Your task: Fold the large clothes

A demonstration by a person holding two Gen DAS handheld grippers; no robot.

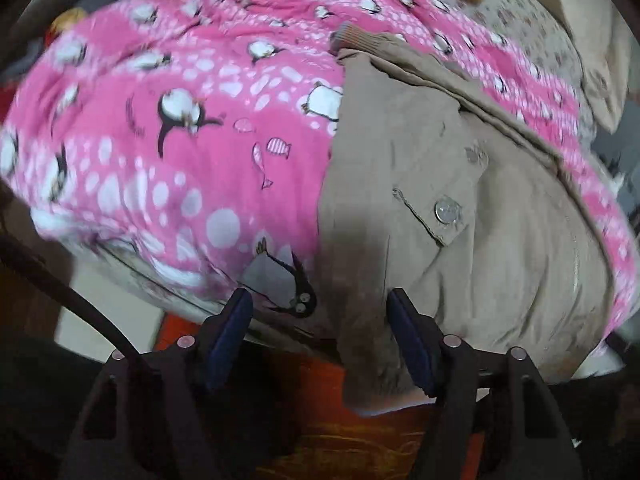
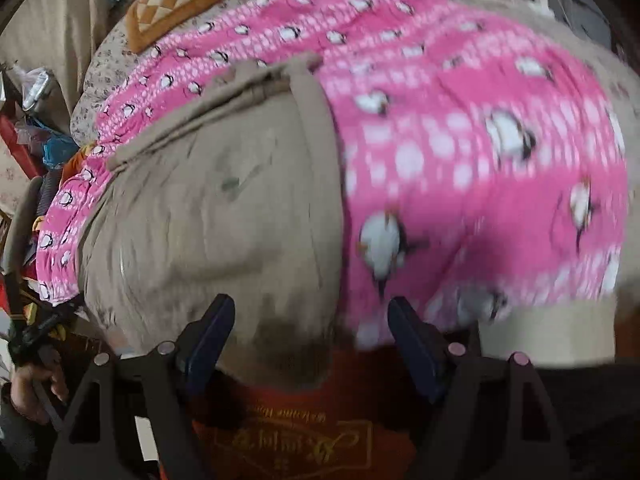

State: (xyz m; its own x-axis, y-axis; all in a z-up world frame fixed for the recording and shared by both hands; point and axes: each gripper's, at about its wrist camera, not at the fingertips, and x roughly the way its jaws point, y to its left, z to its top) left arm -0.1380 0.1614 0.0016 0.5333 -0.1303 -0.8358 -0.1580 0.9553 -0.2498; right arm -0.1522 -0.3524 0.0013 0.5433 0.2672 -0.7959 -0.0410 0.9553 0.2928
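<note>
Jacket (image 1: 460, 240), khaki-beige, lies spread on the pink penguin-print blanket (image 1: 192, 140) that covers the bed, with its lower hem overhanging the near edge of the bed. The fabric is creased and puffed rather than flat; a pocket flap with a round metal snap (image 1: 447, 209) shows on the front, a second snap sits above it, and a ribbed cuff (image 1: 346, 36) reaches toward the far side of the bed. Dark smudges mark the cloth near the hem. Left gripper (image 1: 320, 320) hovers at the near edge, jaws wide apart, holding nothing, straddling the jacket's left border. Right gripper (image 2: 310, 320) is likewise spread wide and empty, poised over the hem at the jacket's other border. An orange diamond-pattern cushion (image 2: 176, 0) rests at the far end of the bed. A red printed mat (image 2: 296, 436) lies below.
</note>
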